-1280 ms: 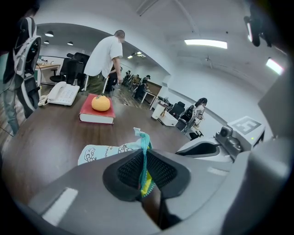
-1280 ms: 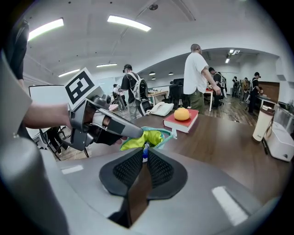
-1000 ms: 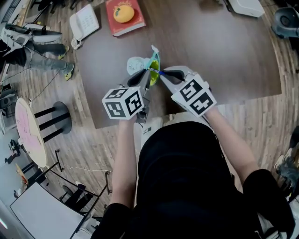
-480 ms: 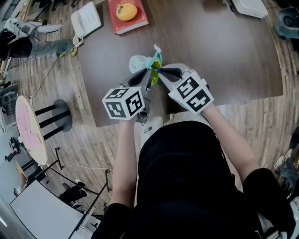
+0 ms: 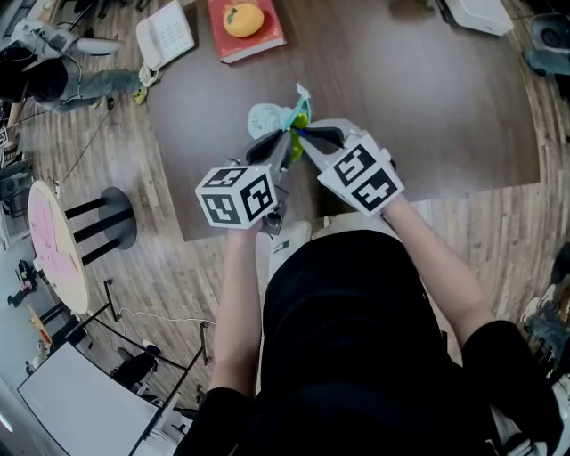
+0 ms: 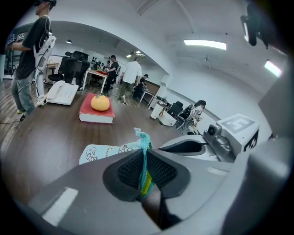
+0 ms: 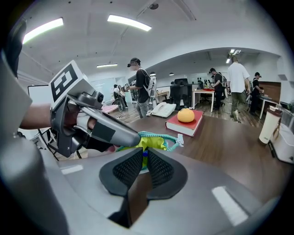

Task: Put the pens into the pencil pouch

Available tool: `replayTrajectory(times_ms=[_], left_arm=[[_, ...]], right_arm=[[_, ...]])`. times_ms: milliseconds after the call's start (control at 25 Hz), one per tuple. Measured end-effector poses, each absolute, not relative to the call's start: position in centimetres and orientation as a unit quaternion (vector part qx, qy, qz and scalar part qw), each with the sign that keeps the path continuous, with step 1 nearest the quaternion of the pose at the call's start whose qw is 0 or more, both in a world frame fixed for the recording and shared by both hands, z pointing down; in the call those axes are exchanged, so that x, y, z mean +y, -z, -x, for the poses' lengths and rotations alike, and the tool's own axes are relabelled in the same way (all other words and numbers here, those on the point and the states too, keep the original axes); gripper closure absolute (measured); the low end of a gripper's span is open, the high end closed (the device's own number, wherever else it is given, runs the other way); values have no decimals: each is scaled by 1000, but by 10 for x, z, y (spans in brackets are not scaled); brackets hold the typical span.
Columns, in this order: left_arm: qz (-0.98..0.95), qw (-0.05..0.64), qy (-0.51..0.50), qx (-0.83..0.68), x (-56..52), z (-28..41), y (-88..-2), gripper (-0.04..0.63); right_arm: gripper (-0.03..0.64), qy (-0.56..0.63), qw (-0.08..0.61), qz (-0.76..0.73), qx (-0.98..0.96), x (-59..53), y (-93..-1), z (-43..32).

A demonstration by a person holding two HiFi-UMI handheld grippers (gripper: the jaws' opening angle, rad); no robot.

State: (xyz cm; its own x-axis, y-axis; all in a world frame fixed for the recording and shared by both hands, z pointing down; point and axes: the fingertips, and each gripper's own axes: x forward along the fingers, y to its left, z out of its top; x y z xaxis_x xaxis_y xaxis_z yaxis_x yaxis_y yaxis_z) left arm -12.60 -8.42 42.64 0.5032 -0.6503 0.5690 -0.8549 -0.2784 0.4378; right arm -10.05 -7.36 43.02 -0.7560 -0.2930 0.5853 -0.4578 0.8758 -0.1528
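The pouch (image 5: pixel 267 118) is hanging in the air over the near part of the desk (image 5: pixel 427 98), in the upper middle of the head view, just above both grippers. It is looking soft and light, a thin cloth that is sagging, so I judge its mouth is not staying open by itself. The teal zipper edge (image 6: pixel 145 147) is seeming the firmest part and the good place for taking hold. The left gripper (image 6: pixel 144 170) is doing exactly this: its jaws are pressed together on that edge, with yellow lining (image 6: pixel 146 186) showing between the pads. The right gripper (image 7: pixel 143 167) is pinching a thin blue thing, which I am taking for a pen (image 7: pixel 144 154). Its front end is lying at the pouch mouth; how deep it is going in I cannot tell. The pen is probably stiff, light and smooth, so it may be slipping or turning in the pads when pushed against the cloth.

The two grippers are standing very near each other, so the room between them is small. To the right the desk is giving much free room. A book (image 5: pixel 247 27) with an orange (image 5: pixel 244 20) and a phone (image 5: pixel 166 34) are lying well apart at the upper left. The near desk edge is running just below the grippers, so a dropped pen could be rolling off.
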Motion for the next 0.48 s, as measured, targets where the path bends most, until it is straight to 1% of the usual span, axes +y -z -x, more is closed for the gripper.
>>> replayTrajectory(times_ms=[240, 320, 480], left_arm=[[-788, 365, -140, -475, -83, 128, -425, 572], [-789, 364, -140, -475, -83, 129, -426, 572], [-789, 365, -140, -474, -84, 129, -427, 572]], right_arm=[[574, -138, 287, -207, -925, -74, -431, 104], [551, -137, 287, -202, -926, -71, -432, 107], [551, -140, 283, -196, -928, -71, -432, 107]])
